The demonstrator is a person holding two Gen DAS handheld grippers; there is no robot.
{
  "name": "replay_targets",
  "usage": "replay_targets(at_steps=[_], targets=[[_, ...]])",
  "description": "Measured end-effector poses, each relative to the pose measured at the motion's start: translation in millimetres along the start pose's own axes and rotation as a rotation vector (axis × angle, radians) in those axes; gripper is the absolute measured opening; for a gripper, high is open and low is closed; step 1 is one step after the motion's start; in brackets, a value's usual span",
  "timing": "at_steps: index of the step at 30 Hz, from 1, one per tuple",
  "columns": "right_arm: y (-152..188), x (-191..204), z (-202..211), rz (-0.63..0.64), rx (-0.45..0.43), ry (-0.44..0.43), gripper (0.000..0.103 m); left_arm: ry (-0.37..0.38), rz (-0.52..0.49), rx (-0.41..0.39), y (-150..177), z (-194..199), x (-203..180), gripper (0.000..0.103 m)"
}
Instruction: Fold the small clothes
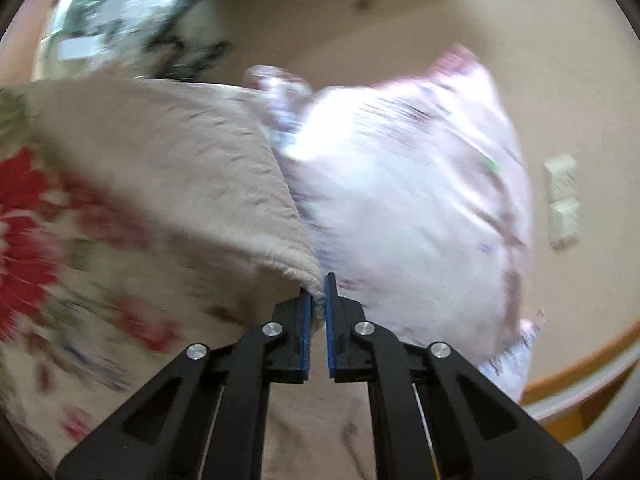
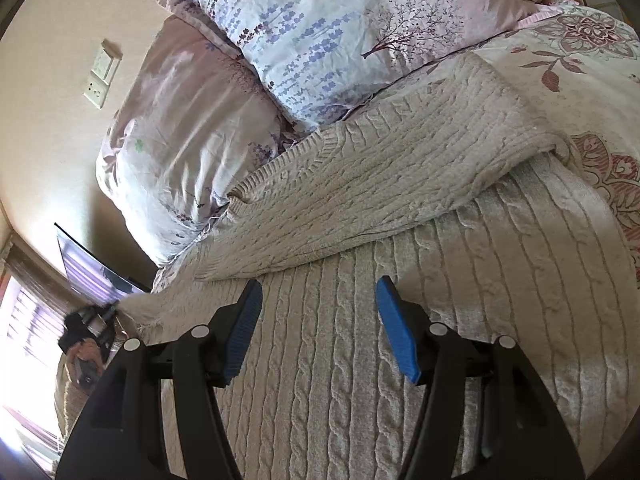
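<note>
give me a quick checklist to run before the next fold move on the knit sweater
1. Left gripper has the sweater edge between its pads: ok, fabric shows in the narrow gap.
2. Right gripper free to take a new hold: ok, jaws wide apart with nothing between them.
3. Sleeve already folded over the body: ok, it lies across the cable knit in the right wrist view.
4. Pillows clear of the fold path: not ok, they touch the sweater's far edge.
5. How much fabric the left gripper grips: cannot tell, its view is blurred.
</note>
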State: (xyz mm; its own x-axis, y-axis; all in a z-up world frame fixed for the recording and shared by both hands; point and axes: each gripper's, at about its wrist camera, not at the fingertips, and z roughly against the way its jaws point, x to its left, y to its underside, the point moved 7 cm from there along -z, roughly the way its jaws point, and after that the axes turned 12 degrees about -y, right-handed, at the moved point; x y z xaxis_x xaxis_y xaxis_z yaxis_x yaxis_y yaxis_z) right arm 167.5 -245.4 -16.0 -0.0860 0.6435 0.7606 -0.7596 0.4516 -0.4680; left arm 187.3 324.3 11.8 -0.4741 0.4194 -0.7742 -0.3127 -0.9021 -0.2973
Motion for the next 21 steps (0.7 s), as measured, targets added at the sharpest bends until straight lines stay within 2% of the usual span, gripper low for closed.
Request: replay_targets(at_steps=[5,8,11,14,16,18,21], targets=[[0,1,1,-0.005,-0.004,-0.004,0.061,0.101,-0.158,0.037,45,-4,-71,0.005],[0,1,1,-0.004,-0.007,-0.003,0.061,0.168,-0.254,0.108,95,-20,-114,0.005],[1,2,0,-0.005,0.0,0.015,0.061,0.209,-0.37,0.206,166,-48,-149,0.005],[1,8,2,0.004,0.019,0.022,0.061,0.15,-0.507,0.311,237,-83,-160,0.006],[0,16,6,0.033,0.035,0.04,0.061,0.071,-0.602,0.387,279,-106,-155,0.008],[-3,22,9,0.067,0.049,0.066,0.061,0.018,-0.647,0.446,302,-116,-147,0.015],[-11,37,10,0.144,0.082,0.095,0.061,0.033,-0.676,0.449,301,-100,-138,0.035]])
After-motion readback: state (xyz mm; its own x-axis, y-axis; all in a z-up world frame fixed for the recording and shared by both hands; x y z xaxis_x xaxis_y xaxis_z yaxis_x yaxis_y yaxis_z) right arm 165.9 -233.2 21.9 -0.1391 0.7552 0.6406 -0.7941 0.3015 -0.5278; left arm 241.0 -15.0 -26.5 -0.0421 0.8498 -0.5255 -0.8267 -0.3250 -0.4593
